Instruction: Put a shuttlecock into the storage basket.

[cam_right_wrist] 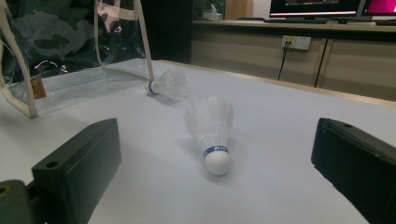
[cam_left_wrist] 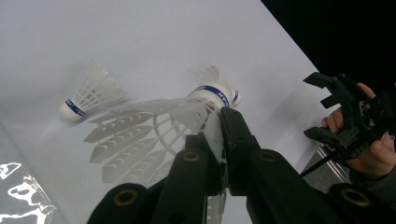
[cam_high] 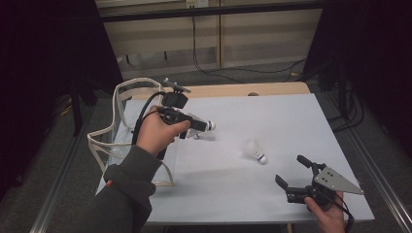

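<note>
My left gripper [cam_high: 203,125] is shut on the feathers of a white shuttlecock [cam_high: 210,125], held above the white table with its cork pointing right. In the left gripper view the shut jaws [cam_left_wrist: 219,119] pinch the feather skirt, and the blue-banded cork [cam_left_wrist: 215,95] sticks out past them. A second shuttlecock [cam_high: 197,135] [cam_left_wrist: 88,95] [cam_right_wrist: 168,84] lies on the table just below it, near the bag. A third shuttlecock [cam_high: 254,151] [cam_right_wrist: 210,121] lies mid-table. My right gripper [cam_high: 290,169] [cam_right_wrist: 214,140] rests open at the front right, jaws wide and facing that third shuttlecock without touching it.
A clear plastic bag with white straps [cam_high: 121,121] [cam_right_wrist: 70,46] stands at the table's left edge. The white table [cam_high: 291,116] has a wooden strip [cam_high: 272,89] along its far side. Cables [cam_high: 243,70] lie on the floor behind.
</note>
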### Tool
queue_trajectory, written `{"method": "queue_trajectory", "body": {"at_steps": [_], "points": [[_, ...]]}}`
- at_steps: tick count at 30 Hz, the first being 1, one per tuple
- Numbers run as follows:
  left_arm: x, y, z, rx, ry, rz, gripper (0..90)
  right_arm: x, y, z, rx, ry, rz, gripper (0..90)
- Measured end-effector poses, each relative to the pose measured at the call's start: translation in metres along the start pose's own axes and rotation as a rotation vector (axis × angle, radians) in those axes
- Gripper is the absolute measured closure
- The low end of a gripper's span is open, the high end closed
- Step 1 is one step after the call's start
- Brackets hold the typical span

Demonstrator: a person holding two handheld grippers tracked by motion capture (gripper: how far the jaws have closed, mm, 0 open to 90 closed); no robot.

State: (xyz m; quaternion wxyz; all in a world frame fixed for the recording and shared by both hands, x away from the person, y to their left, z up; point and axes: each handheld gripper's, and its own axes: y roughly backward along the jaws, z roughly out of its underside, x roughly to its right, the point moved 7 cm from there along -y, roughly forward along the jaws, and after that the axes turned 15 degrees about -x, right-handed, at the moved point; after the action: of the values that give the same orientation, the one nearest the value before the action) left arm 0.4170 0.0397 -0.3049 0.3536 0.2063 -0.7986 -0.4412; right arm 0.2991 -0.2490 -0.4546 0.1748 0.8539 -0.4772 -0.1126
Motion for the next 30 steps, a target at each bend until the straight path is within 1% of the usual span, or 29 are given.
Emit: {"method": "queue_trajectory", "body": {"at_steps": [9,10,13,19,23,30], "points": [[0.000,0.005,-0.002,-0.003,0.006,-0.003,87.8,0.000,0.000,0.000,0.000,-0.004,0.000,1.4],[0.000,0.006,-0.002,-0.006,0.001,-0.005,87.8,0.000,0.000,0.000,0.000,-0.005,-0.001,1.4],[0.000,0.008,-0.003,-0.006,0.008,-0.004,87.8,0.000,0.000,0.000,0.001,-0.003,-0.001,1.4],[-0.001,0.014,-0.005,-0.001,0.009,-0.011,87.9,0.000,0.000,0.000,0.002,-0.003,0.000,1.4],[-0.001,0.017,-0.006,0.004,0.020,-0.012,87.8,0.000,0.001,0.000,0.002,0.003,0.000,1.4],[-0.004,0.021,-0.007,0.005,0.025,-0.016,87.8,0.001,0.001,0.000,0.005,0.003,0.000,1.4]]}}
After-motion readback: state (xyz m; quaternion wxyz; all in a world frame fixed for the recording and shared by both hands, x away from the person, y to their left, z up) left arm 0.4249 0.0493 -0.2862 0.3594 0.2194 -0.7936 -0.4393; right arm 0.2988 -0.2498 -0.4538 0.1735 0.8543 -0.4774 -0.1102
